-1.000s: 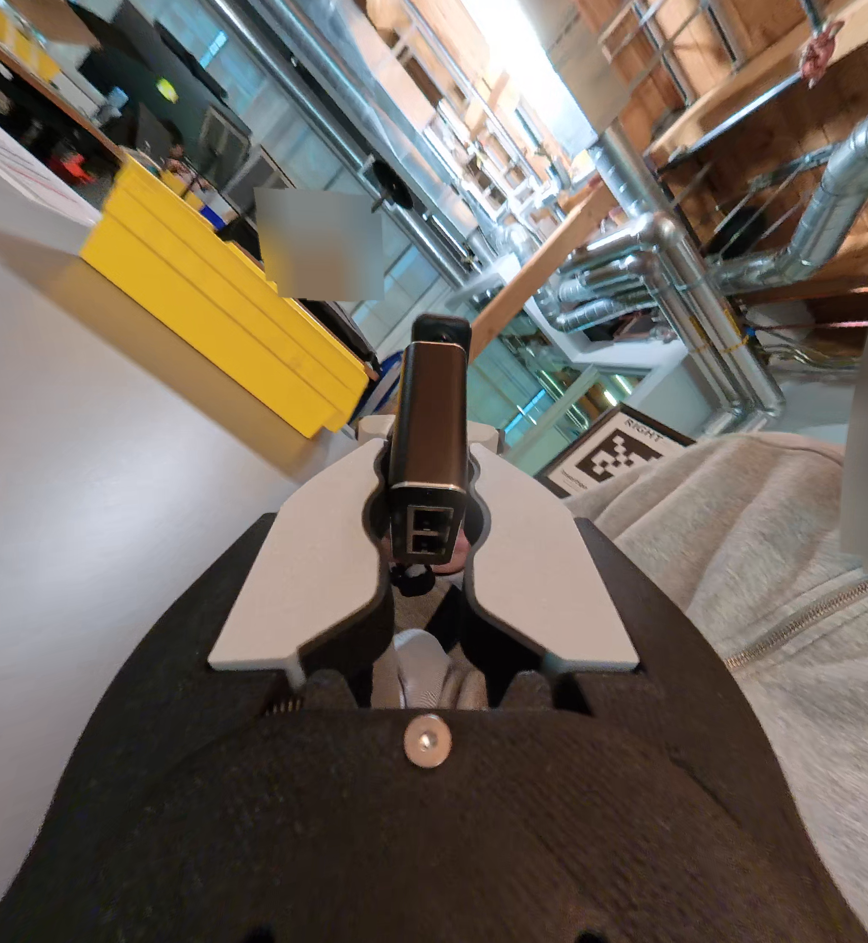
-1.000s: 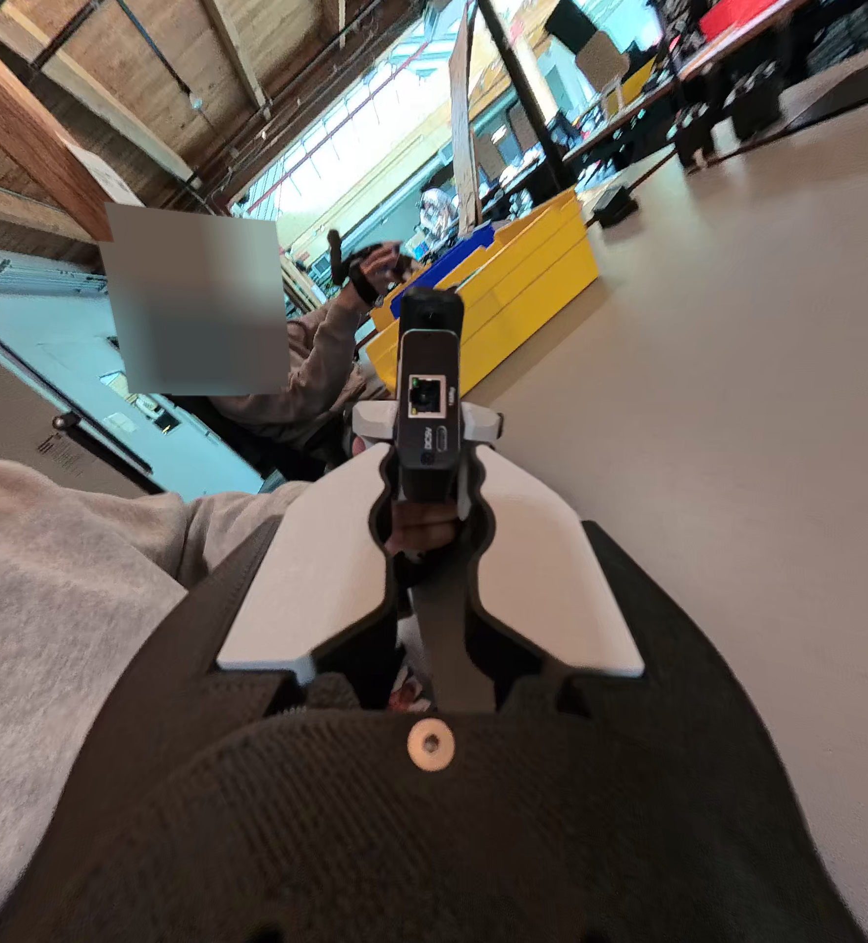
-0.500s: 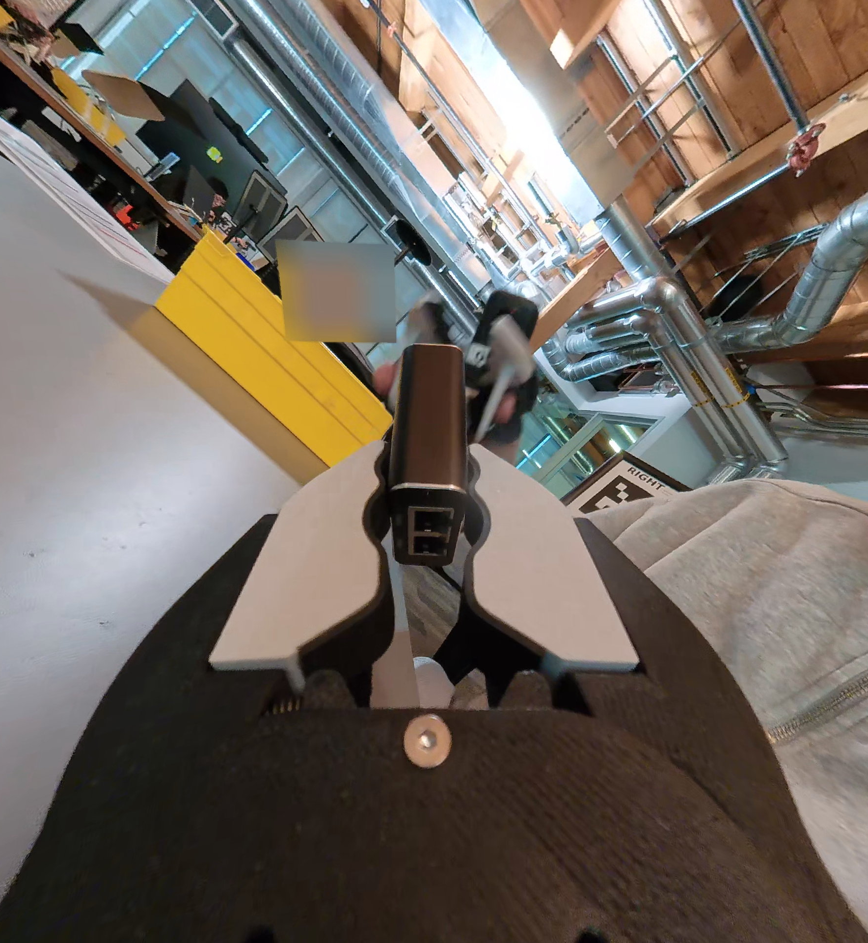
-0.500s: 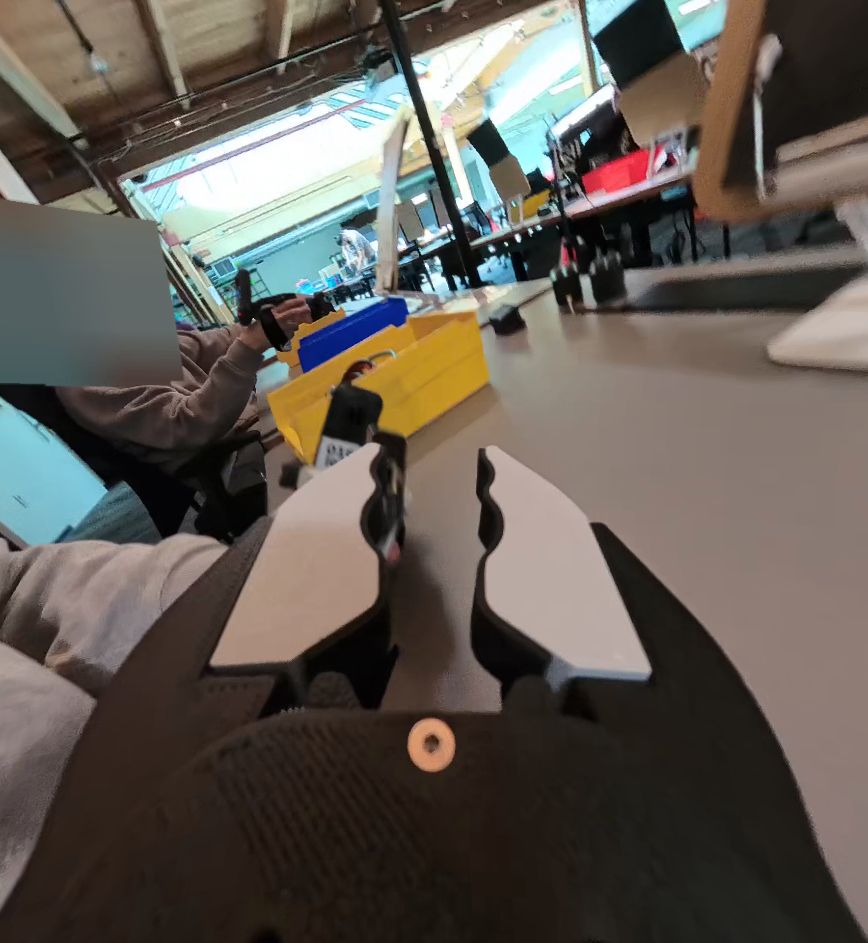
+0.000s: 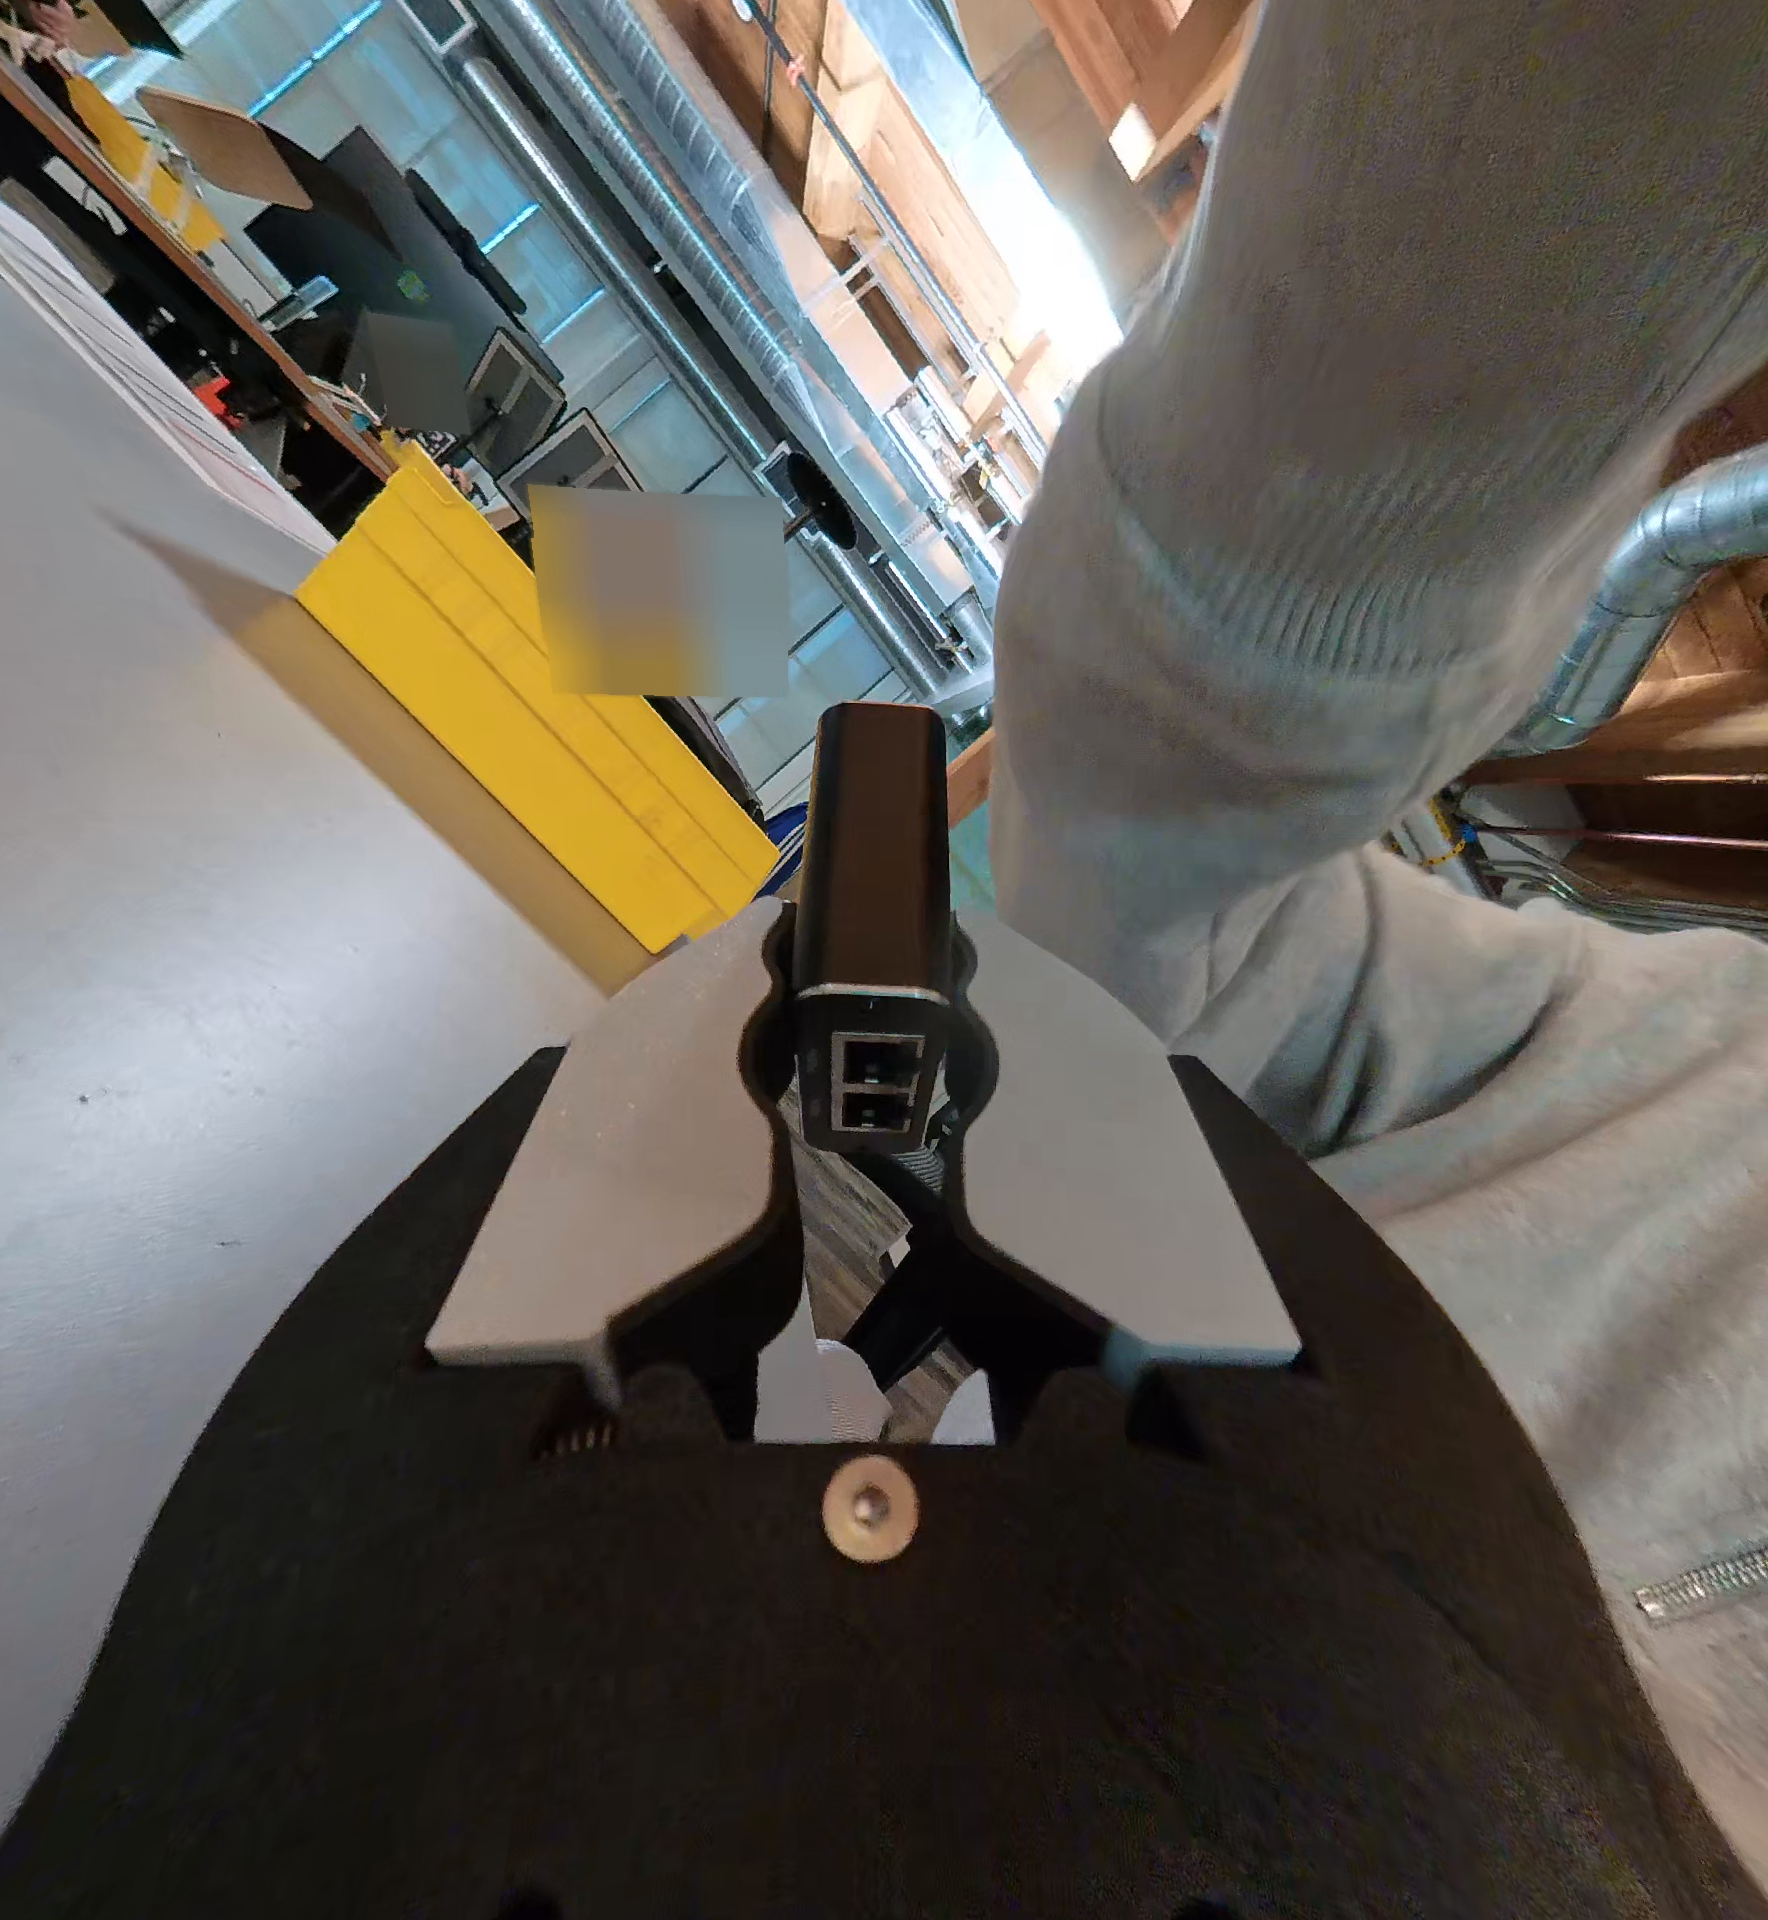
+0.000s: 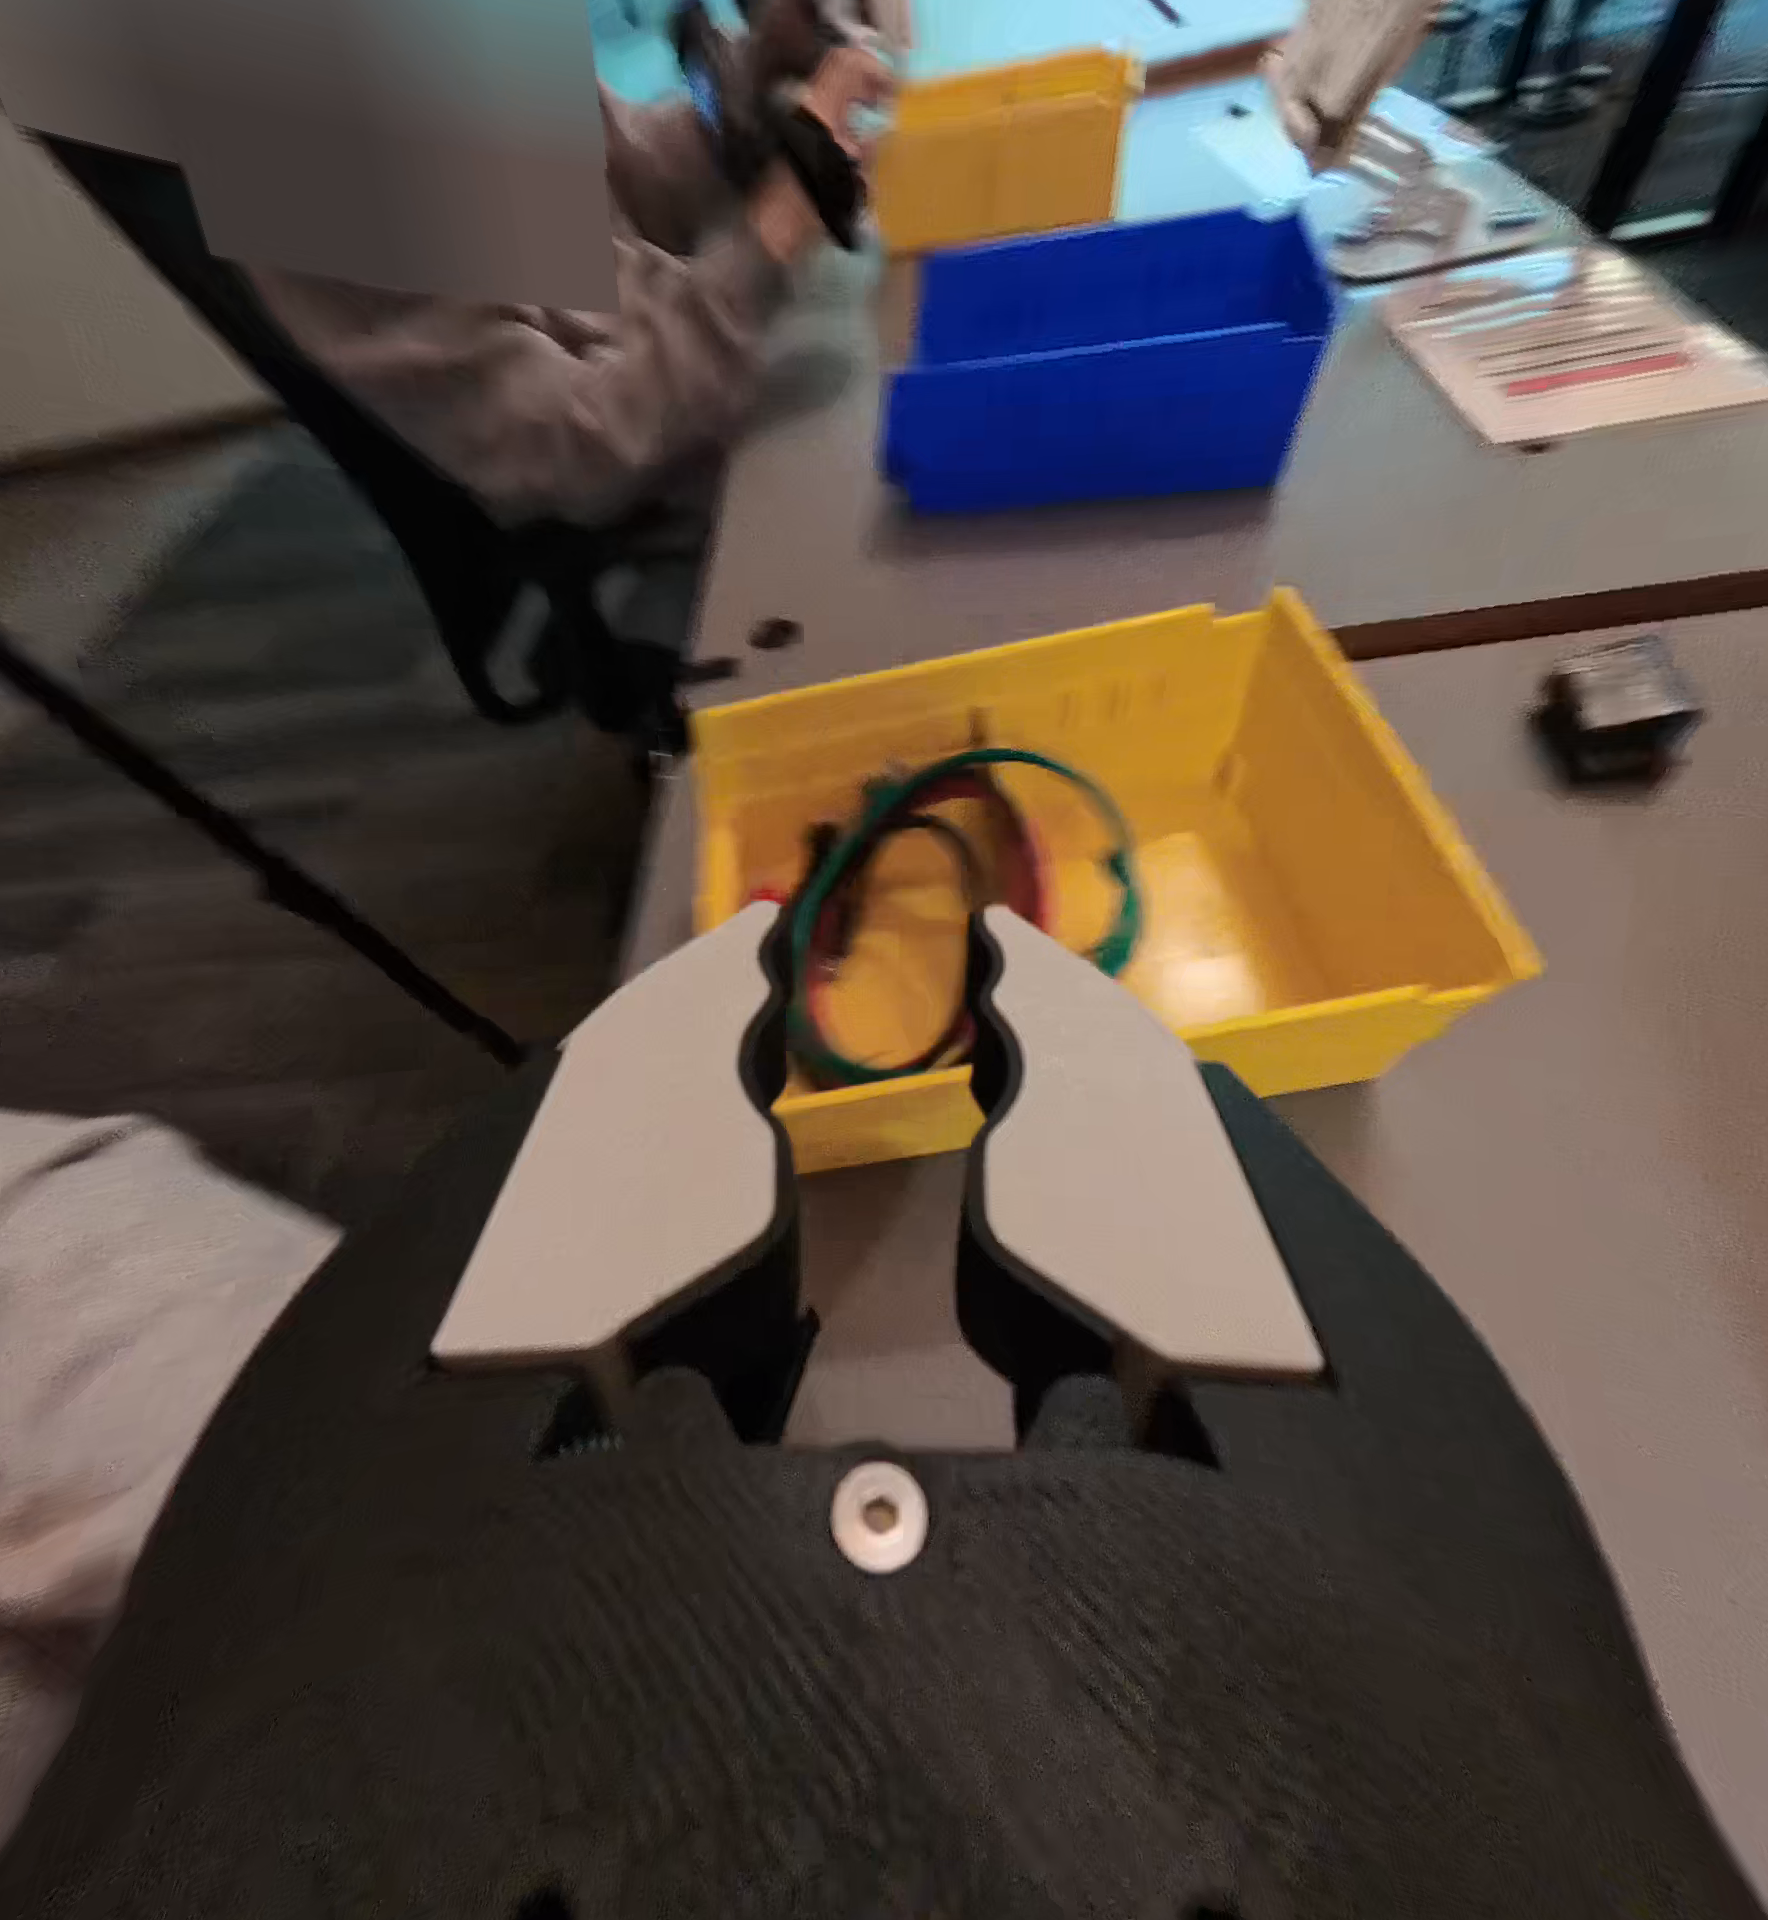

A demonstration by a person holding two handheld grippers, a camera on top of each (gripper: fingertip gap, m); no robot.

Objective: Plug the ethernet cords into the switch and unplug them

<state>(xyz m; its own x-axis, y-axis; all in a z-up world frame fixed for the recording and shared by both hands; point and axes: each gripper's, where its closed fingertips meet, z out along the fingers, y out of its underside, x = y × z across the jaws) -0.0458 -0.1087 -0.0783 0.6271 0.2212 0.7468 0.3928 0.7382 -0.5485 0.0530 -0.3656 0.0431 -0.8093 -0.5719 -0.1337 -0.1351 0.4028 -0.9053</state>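
My left gripper (image 5: 872, 940) is shut on a small dark metal switch (image 5: 872, 914), held up in the air with its two empty ports facing the camera. My right gripper (image 6: 875, 925) is open and empty, hovering over the near left end of a yellow bin (image 6: 1368, 894). Coiled ethernet cords (image 6: 963, 821), green, red and black, lie in that bin just beyond the fingertips. The right wrist view is blurred by motion. A grey sleeve (image 5: 1379, 520) crosses the right side of the left wrist view.
A blue bin (image 6: 1098, 405) and another yellow bin (image 6: 1005, 156) stand farther back on the grey table (image 6: 1586, 1143). A small black device (image 6: 1612, 707) lies at the right. Papers (image 6: 1576, 353) lie far right. A seated person's arm (image 6: 599, 364) is at the table's left edge.
My right gripper let go of the switch, opened, and swung down toward the yellow bin with the cords. My left gripper kept hold of the switch; the grey sleeve moved across its view.
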